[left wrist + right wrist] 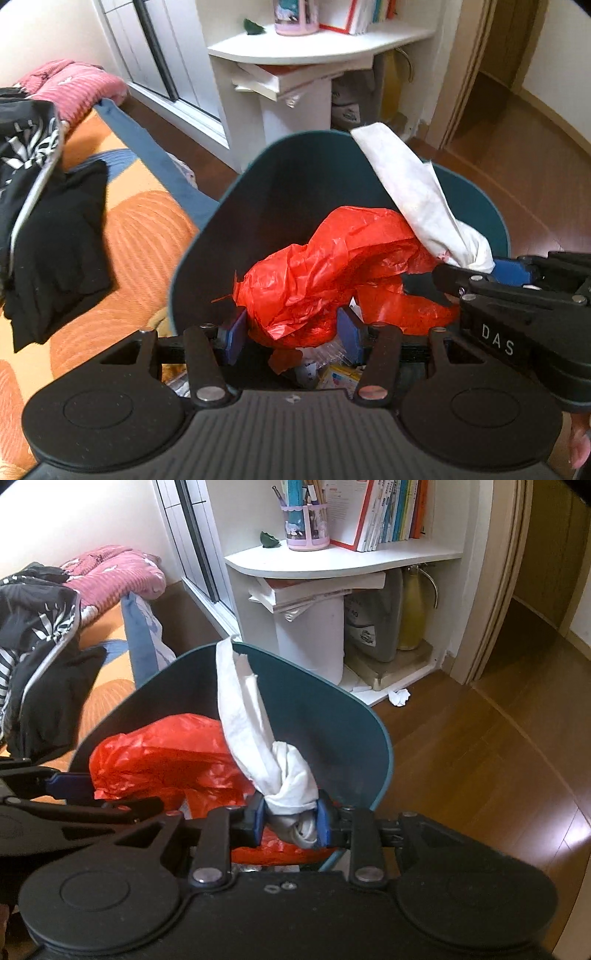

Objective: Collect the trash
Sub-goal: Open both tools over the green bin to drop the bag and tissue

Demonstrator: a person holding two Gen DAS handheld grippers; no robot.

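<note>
Over the teal bin (369,738) beside the bed (140,229), the right gripper (290,819) has its jaws pinched tight on the knotted end of a white tissue (251,716), whose long tail stands up along the bin's inner wall and pokes above the rim. The left gripper (291,338) hangs at the bin's mouth with its jaws part open on either side of a fold of the red bag (332,258); the blue pads (234,334) flank the plastic, but whether they press it cannot be told from here. The red bag fills much of the bin, with wrappers (332,373) showing beneath it. The step in hand looks to be dropping the tissue in. To do it well, the right gripper should carry the knot further over the middle of the opening and lower it before letting go, so the stiff tail falls inside rather than catching on the rim or tipping out onto the floor (480,757). The left gripper could hold the bag down or aside to make room. One more crumpled wad (399,696) lies on the floor by the foot of the shelf (332,563), well apart from the bin, so the collecting appears unfinished.
</note>
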